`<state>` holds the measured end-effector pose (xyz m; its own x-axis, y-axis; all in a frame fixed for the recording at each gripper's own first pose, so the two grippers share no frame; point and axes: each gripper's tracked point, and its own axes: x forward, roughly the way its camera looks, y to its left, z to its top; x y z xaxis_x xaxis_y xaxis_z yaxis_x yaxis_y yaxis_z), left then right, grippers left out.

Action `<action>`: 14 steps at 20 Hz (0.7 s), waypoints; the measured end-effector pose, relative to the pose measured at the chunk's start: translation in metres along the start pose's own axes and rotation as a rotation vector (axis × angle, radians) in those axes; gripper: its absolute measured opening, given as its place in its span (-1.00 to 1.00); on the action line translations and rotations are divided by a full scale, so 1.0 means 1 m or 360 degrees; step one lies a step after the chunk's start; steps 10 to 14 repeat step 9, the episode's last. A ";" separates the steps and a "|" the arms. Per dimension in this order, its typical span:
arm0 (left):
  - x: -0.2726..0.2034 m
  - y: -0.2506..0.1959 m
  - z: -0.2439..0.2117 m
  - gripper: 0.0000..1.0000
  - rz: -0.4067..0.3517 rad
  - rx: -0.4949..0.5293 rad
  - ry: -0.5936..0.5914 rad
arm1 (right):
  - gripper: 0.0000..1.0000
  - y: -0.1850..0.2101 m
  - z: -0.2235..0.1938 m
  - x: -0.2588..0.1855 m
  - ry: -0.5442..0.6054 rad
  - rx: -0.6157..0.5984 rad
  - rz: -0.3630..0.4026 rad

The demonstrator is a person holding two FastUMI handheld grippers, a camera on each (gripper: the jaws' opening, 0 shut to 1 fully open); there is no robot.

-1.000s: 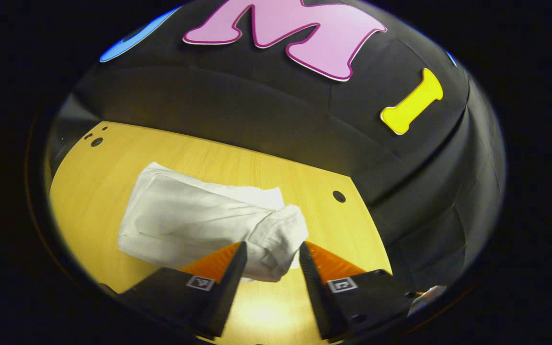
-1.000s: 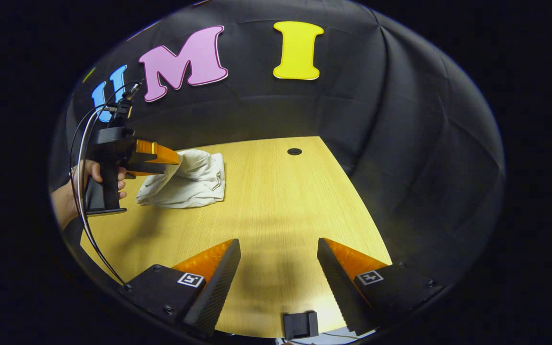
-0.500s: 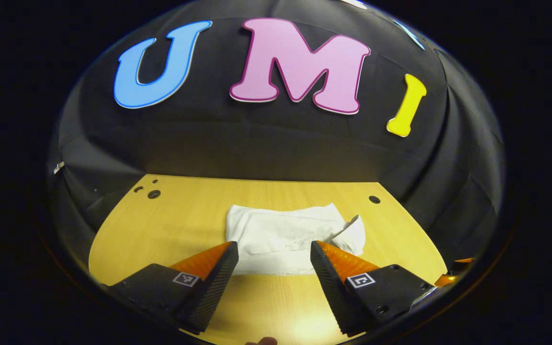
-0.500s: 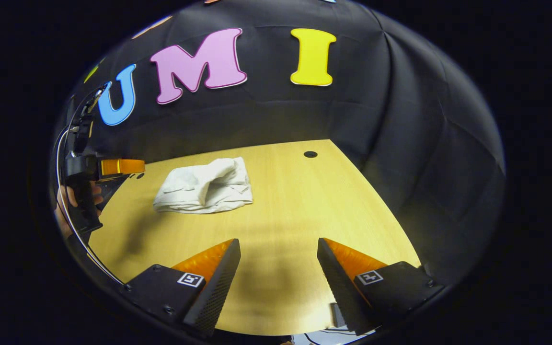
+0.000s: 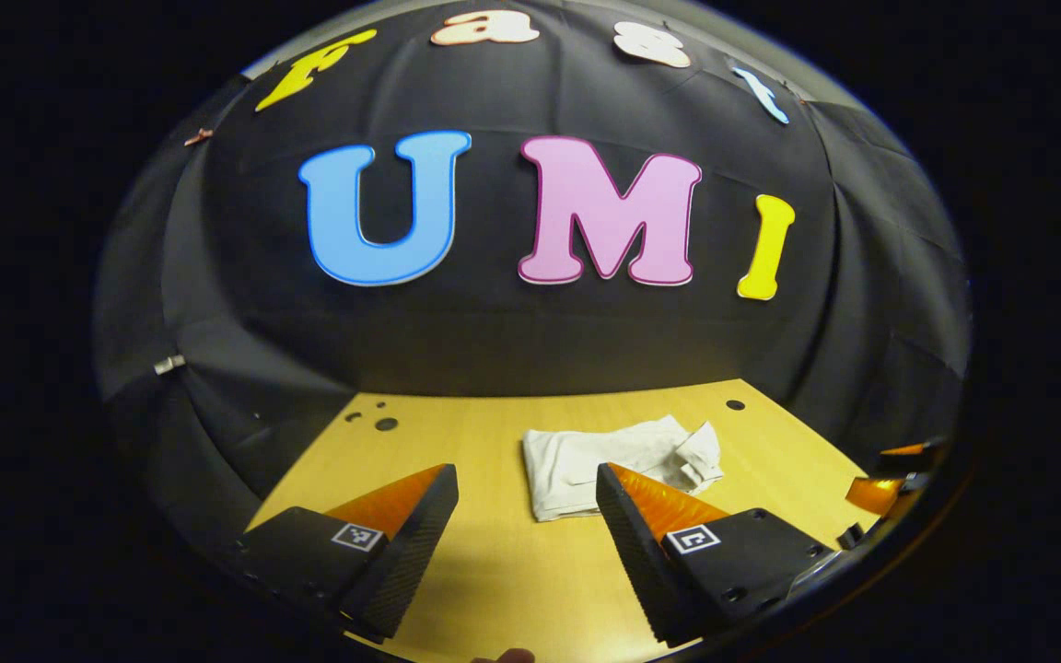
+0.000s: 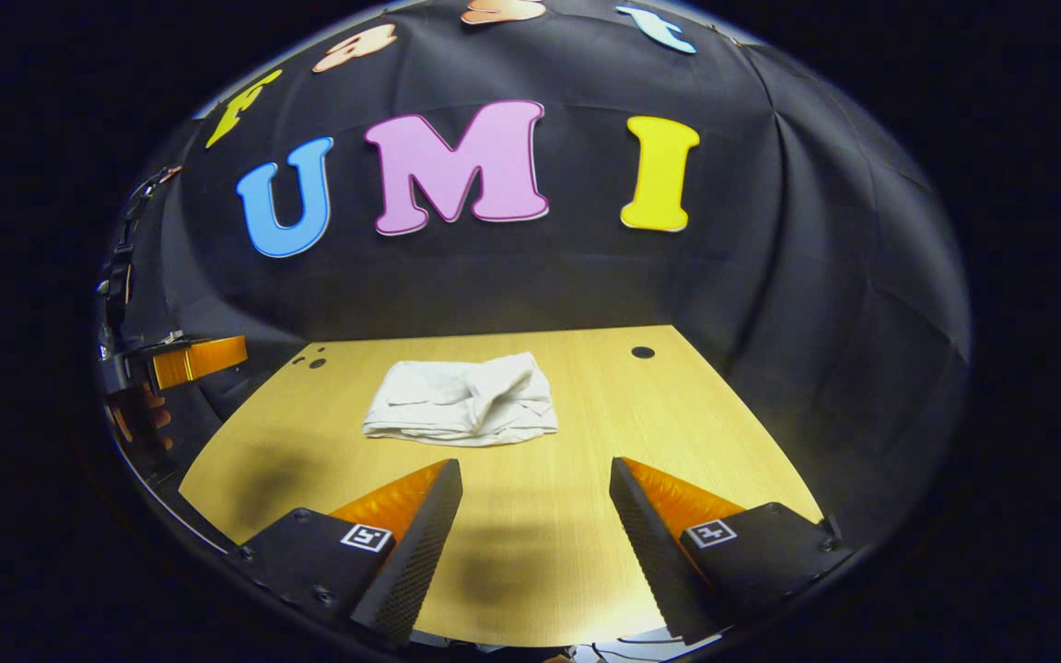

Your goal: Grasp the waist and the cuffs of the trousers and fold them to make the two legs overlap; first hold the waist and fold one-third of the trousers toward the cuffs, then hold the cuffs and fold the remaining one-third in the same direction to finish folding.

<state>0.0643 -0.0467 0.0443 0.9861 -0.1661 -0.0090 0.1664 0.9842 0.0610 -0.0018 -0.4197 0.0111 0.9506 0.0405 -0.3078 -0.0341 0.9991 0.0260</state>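
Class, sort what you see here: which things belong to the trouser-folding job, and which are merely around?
Belong to the job:
trousers, folded in a bundle
left gripper, open
right gripper, open

Merely around:
table
holes in the table

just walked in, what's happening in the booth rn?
A person is folding white cloth trousers with a handheld gripper in each hand. The trousers lie in a compact, slightly rumpled bundle toward the back of the light wooden table, so the folding looks done. The left gripper and the right gripper are both open, hold nothing, and sit short of the bundle, apart from it. The person's hand on the left gripper's handle shows at the edge of the right gripper view.
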 end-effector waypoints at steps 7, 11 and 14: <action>-0.059 0.004 -0.041 0.92 -0.0052 -0.0029 0.0009 | 0.98 0.036 0.003 -0.048 -0.0128 -0.0049 0.0031; -0.064 -0.004 -0.055 0.92 -0.0083 -0.0052 0.0055 | 0.98 0.037 -0.005 -0.053 -0.0111 -0.0065 0.0011; -0.064 -0.004 -0.055 0.92 -0.0083 -0.0052 0.0055 | 0.98 0.037 -0.005 -0.053 -0.0111 -0.0065 0.0011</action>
